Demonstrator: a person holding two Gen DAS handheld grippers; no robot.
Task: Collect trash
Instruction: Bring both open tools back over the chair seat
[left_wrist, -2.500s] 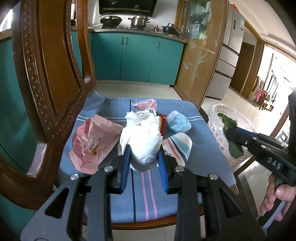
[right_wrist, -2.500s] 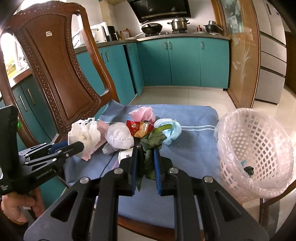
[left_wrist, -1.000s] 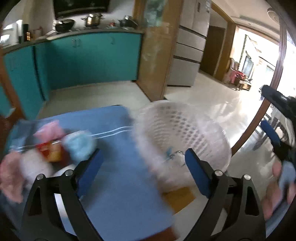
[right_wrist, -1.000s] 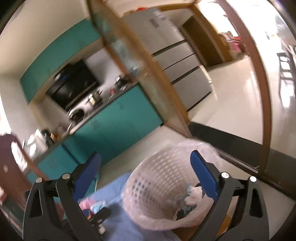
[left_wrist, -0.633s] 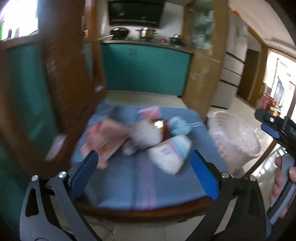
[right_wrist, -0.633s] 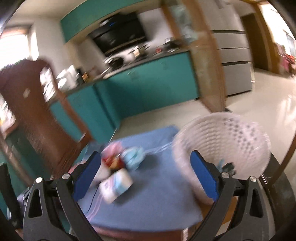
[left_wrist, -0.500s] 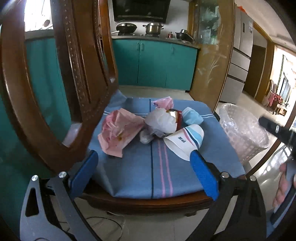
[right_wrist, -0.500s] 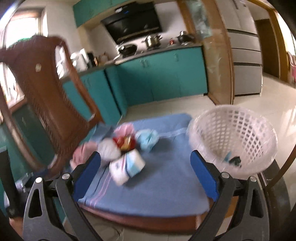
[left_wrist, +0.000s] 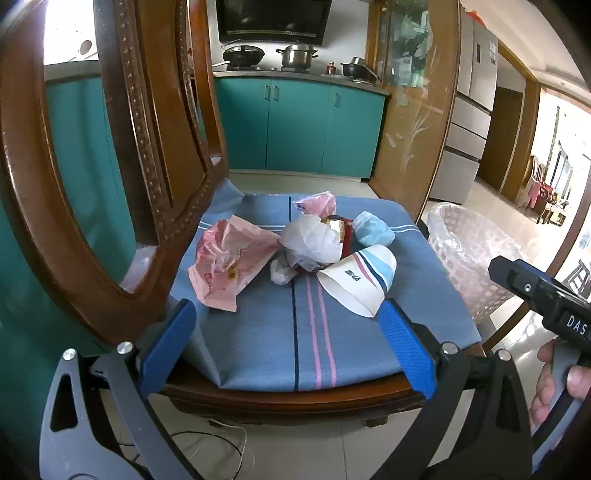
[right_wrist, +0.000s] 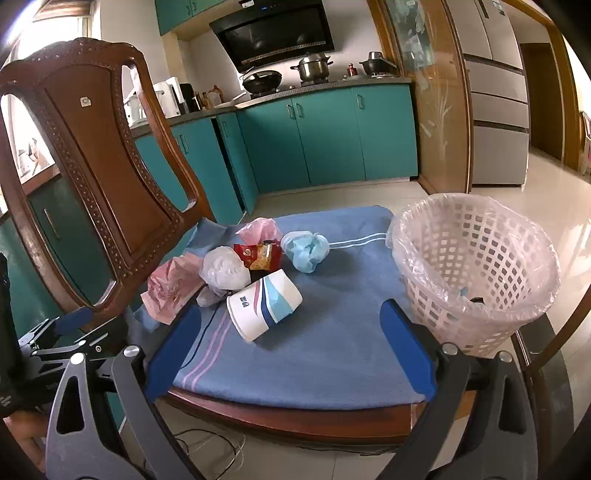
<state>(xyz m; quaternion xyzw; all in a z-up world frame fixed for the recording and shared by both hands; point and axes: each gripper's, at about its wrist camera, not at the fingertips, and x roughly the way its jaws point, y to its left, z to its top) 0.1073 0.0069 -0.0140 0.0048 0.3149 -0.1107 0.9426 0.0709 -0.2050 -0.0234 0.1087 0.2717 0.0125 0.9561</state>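
Observation:
Trash lies on a chair's blue cushion (left_wrist: 314, 332): a paper cup on its side (left_wrist: 360, 278), a crumpled pink wrapper (left_wrist: 229, 258), a white plastic bag (left_wrist: 312, 242), a red snack packet (right_wrist: 260, 254), a blue wad (left_wrist: 371, 229) and a pink bag (left_wrist: 317, 203). A white lined basket (right_wrist: 476, 273) stands at the cushion's right. My left gripper (left_wrist: 291, 336) is open and empty above the cushion's front edge. My right gripper (right_wrist: 291, 339) is open and empty, just in front of the cup (right_wrist: 264, 302).
The carved wooden chair back (right_wrist: 96, 162) rises on the left. Teal kitchen cabinets (right_wrist: 325, 136) and a fridge (right_wrist: 495, 92) stand behind. A thin cable (right_wrist: 207, 446) lies on the tiled floor under the chair.
Both grippers dropped what they held, a white wad and green leaves, swung over the basket, and came back open in front of the chair. The view is now steady.

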